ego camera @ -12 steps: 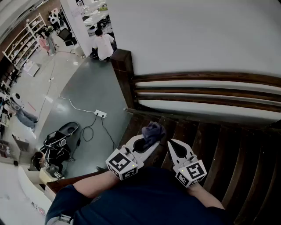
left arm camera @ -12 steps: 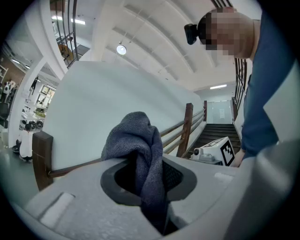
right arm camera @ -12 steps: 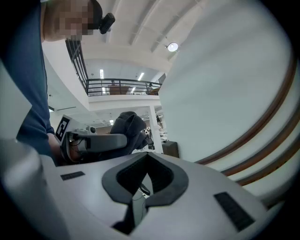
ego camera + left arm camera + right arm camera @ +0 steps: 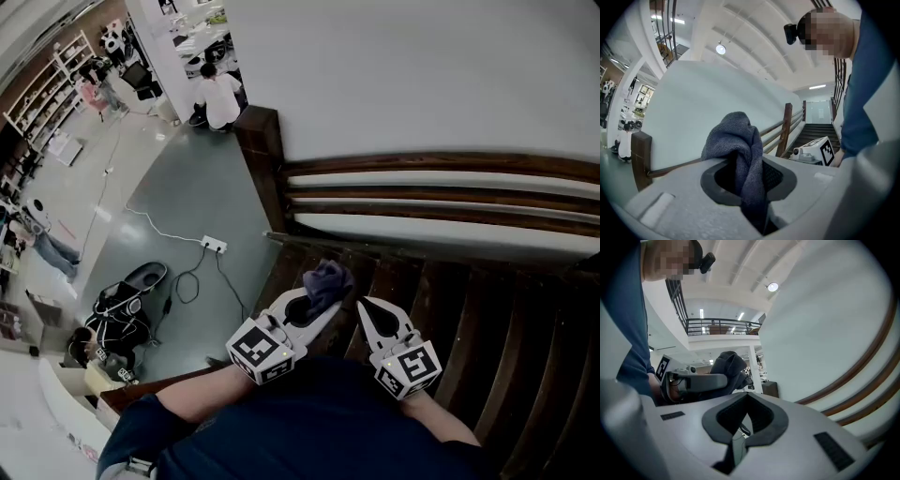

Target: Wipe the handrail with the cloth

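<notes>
Head view: nothing has moved. Left gripper (image 4: 323, 302) clamps the cloth (image 4: 326, 279), right gripper (image 4: 364, 306) is closed and empty; wiping the handrail (image 4: 441, 164) seems not yet begun.

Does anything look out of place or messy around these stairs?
Nothing looks damaged or spilled. A white power strip and its cable lie loose across the grey floor below. The cloth sits bunched in the left gripper.

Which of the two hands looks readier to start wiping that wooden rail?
The left gripper: its fingers are shut on the cloth, which bunches out past their tips, on the handrail side. The right gripper has its fingers together on nothing.
</notes>
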Demonstrator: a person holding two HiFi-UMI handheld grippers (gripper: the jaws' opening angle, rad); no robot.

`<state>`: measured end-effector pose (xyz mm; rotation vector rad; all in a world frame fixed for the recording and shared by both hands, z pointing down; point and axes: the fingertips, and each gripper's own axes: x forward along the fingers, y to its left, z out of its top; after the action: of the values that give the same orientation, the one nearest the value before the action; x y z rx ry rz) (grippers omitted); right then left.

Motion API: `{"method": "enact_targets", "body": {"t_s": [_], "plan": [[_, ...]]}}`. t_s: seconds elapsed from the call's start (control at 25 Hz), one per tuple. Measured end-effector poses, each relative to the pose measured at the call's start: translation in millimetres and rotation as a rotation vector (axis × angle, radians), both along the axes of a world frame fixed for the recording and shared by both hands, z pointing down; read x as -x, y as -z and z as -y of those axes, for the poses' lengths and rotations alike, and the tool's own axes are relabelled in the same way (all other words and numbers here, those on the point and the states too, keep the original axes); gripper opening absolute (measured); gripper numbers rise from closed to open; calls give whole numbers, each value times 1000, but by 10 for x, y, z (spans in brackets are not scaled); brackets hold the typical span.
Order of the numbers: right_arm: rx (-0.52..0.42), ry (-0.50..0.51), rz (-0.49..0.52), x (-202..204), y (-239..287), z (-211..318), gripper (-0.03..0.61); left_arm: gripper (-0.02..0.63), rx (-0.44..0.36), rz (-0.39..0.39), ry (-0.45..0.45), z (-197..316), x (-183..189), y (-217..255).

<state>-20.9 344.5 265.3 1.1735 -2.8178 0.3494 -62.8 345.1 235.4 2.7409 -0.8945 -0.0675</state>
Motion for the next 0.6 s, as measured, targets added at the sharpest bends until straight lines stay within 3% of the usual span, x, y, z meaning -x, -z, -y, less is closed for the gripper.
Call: {"method": "enact_targets", "body": {"t_s": [0.6], "plan": [[-10, -56, 3, -6, 11, 45, 9, 78, 13, -21, -24, 53, 26, -78]]}}
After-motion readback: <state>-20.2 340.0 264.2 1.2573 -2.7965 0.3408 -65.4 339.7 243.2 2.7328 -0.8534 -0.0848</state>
